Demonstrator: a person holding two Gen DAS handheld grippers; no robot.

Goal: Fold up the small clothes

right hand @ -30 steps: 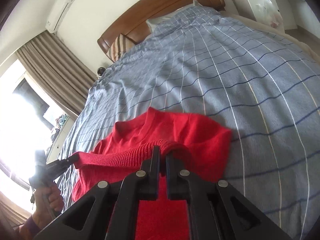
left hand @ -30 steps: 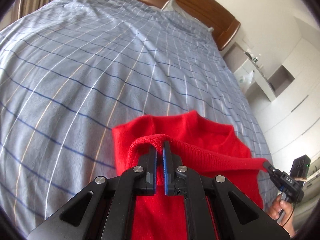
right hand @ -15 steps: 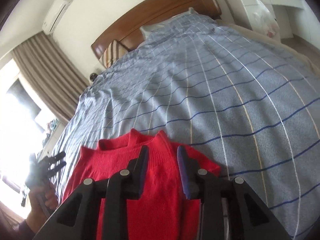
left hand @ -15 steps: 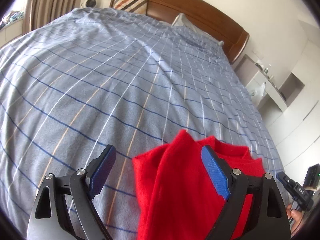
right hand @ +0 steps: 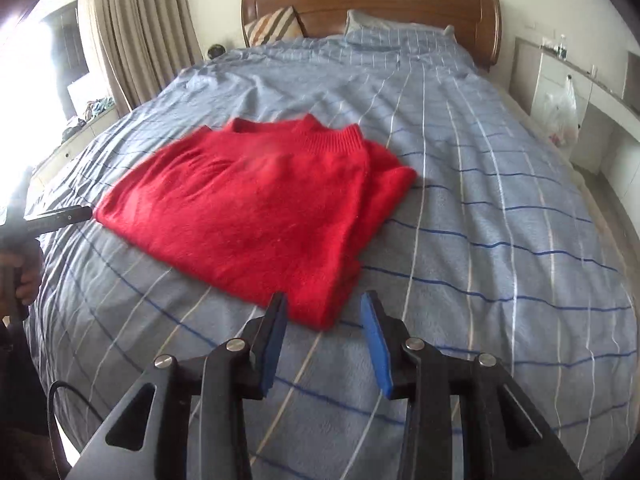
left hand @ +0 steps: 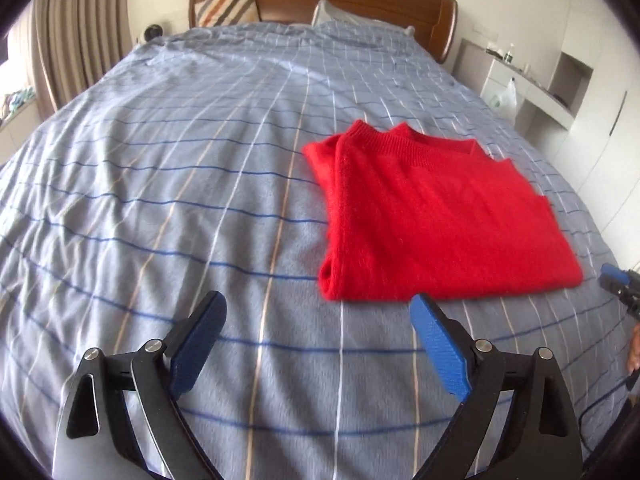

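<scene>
A red knit sweater [left hand: 436,220] lies folded flat on the blue checked bedspread [left hand: 180,184], collar toward the headboard. It also shows in the right wrist view [right hand: 260,216]. My left gripper [left hand: 318,316] is open wide and empty, just short of the sweater's near left corner. My right gripper [right hand: 324,316] is open and empty, its jaws either side of the sweater's near right corner, slightly behind it. The right gripper's tip shows at the right edge of the left wrist view [left hand: 614,278]; the left gripper's tip shows at the left edge of the right wrist view [right hand: 60,216].
A wooden headboard [right hand: 372,4] with a striped cushion [right hand: 276,26] and a pillow [right hand: 396,28] stands at the far end. White shelving with a plastic bag [right hand: 562,108] lines the right wall. Curtains [right hand: 140,28] hang on the left.
Both grippers let go of the sweater's folded edge, opened and drew back toward the foot of the bed. The sweater now lies flat and folded.
</scene>
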